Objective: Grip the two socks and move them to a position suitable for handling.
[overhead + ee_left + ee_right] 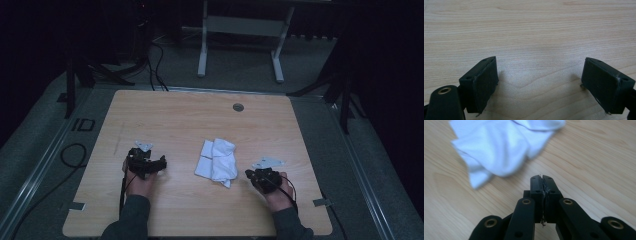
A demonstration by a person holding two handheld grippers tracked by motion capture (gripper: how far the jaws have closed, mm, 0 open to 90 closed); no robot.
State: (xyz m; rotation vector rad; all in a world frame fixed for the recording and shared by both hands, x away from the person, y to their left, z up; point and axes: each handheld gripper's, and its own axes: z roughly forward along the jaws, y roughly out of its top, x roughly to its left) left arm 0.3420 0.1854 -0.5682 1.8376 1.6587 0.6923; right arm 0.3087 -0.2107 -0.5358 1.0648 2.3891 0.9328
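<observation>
A crumpled white cloth [217,161] lies near the middle of the wooden table [200,120], between the two hands. In the right gripper view the cloth [499,147] sits just beyond and left of my right gripper [542,178], whose jaws are pressed together with nothing between them. In the high view my right gripper [250,174] rests on the table just right of the cloth. My left gripper [161,163] rests to the cloth's left, well apart from it. In the left gripper view my left gripper [540,75] stands wide open over bare wood.
A round grey grommet [238,107] sits in the table near its far edge. A white desk frame [240,40] and black stands and cables are on the floor beyond the table. Tape tabs mark the table's left [76,205] and right [321,202] sides.
</observation>
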